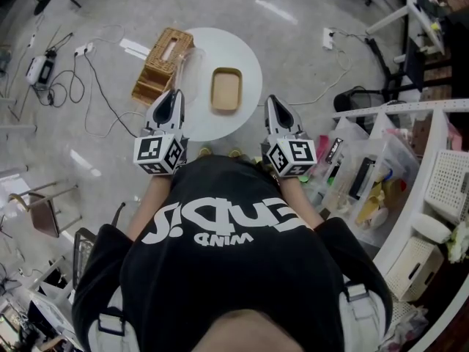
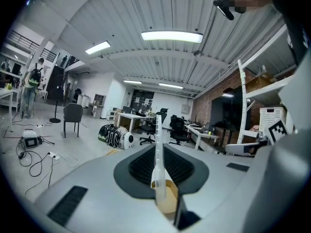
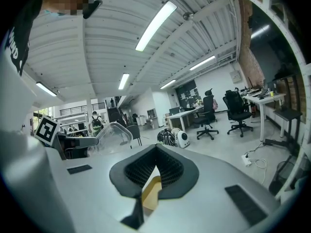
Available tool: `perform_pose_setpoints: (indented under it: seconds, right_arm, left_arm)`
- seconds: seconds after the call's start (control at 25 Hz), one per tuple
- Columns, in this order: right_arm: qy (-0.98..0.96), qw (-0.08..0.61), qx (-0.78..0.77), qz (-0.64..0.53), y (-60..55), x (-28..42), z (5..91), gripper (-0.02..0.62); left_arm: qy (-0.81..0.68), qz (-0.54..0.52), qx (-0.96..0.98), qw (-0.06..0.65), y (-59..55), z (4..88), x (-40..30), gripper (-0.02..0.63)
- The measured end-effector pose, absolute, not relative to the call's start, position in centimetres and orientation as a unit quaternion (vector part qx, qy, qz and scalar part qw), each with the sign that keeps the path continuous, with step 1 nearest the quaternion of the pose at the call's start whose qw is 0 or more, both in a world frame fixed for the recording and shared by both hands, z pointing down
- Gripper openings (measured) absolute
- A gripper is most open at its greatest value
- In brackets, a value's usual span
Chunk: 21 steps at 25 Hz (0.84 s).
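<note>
Black T-shirt (image 1: 234,255) fills the foreground. Beyond it, the left gripper (image 1: 173,97) has its jaws clenched on the thin rim of a clear plastic lid (image 1: 189,68), likely to keep it lifted at the round bench's (image 1: 249,50) left edge. The right gripper (image 1: 272,103) hangs at the front edge, jaws closed and empty. A wooden tray (image 1: 226,89) sits mid-bench.

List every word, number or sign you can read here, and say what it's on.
"WIND": small white print, upside down, on the black T-shirt.
Large white word beside it on the shirt: upside down, stylised, not safely readable.
Left marker cube and right marker cube: black-and-white squares, no letters.
Packets in the clear bins: print too small.
</note>
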State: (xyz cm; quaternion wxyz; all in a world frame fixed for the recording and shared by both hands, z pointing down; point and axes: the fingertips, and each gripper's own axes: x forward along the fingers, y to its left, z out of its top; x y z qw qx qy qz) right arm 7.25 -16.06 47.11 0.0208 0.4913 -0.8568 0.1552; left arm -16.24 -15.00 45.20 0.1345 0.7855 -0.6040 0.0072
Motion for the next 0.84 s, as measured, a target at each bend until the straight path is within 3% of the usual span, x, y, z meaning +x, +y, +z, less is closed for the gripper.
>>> perform_pose_setpoints:
  seconds: [0.84]
  right_arm:
    - [-0.855,0.02,0.493,0.158,-16.95,7.67,47.47,-0.003]
  left_arm:
    - [-0.603,0.009,0.784,0.148,-15.93,45.7,-16.38,0.044]
